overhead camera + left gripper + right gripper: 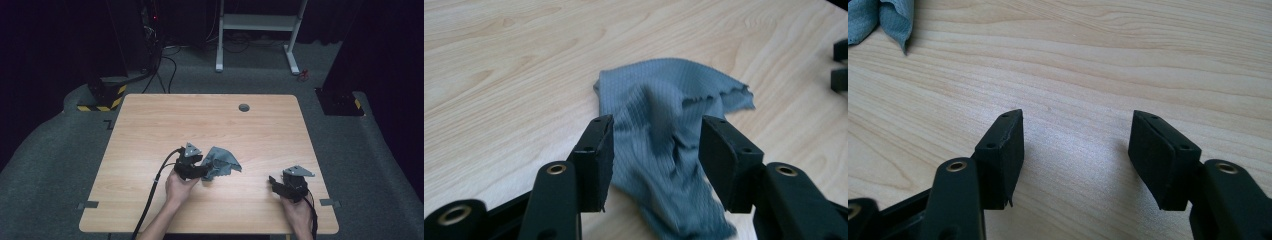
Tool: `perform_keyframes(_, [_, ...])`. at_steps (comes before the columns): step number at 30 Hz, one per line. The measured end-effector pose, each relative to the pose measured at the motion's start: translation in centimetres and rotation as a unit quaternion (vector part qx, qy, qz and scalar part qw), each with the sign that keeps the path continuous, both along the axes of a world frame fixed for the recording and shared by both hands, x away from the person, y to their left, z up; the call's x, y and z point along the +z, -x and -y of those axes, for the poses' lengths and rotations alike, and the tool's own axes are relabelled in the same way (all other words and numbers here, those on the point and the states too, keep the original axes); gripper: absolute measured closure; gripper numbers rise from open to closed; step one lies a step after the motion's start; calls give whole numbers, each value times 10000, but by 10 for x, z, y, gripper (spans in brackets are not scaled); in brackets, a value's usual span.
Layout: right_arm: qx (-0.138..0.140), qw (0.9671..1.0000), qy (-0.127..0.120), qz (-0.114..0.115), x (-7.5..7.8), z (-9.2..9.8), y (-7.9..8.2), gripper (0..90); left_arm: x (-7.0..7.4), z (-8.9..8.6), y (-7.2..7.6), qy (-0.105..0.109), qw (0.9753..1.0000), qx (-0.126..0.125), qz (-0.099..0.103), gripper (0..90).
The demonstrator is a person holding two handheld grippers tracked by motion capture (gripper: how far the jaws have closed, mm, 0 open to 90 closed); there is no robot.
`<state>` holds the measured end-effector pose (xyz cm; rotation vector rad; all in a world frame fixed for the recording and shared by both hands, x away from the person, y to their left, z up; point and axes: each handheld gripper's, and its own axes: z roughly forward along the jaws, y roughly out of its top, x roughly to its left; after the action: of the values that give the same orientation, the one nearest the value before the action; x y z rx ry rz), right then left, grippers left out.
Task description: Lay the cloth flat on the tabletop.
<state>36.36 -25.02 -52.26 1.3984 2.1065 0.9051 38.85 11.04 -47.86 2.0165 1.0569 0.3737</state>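
On table, your left gripper is wide around cloth, right gripper wide, empty; close next.

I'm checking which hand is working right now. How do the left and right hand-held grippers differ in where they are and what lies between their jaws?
The left hand-held gripper has the grey cloth lying between its open jaws; the right hand-held gripper has bare table between its jaws. In the high view, the left one is at the cloth near the table's middle, while the right one is apart from it, near the right edge. Both are open.
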Motion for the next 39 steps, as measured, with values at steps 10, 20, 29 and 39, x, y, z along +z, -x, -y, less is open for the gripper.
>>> perform_keyframes(10, [572,9983,-137,-22,7,-11,-7,634,-3,11,30,-109,9992,-396,18,500])
perform_keyframes(20, [1583,9865,-408,-113,24,-62,-31,677,-20,43,26,-233,9981,-560,-54,507])
perform_keyframes(29, [1640,9852,-378,-313,13,-89,-52,717,-25,65,5,-429,9979,-474,-41,522])
perform_keyframes(39, [1751,9835,-270,-358,8,-92,-52,899,-33,79,-12,-916,9953,-292,-98,678])
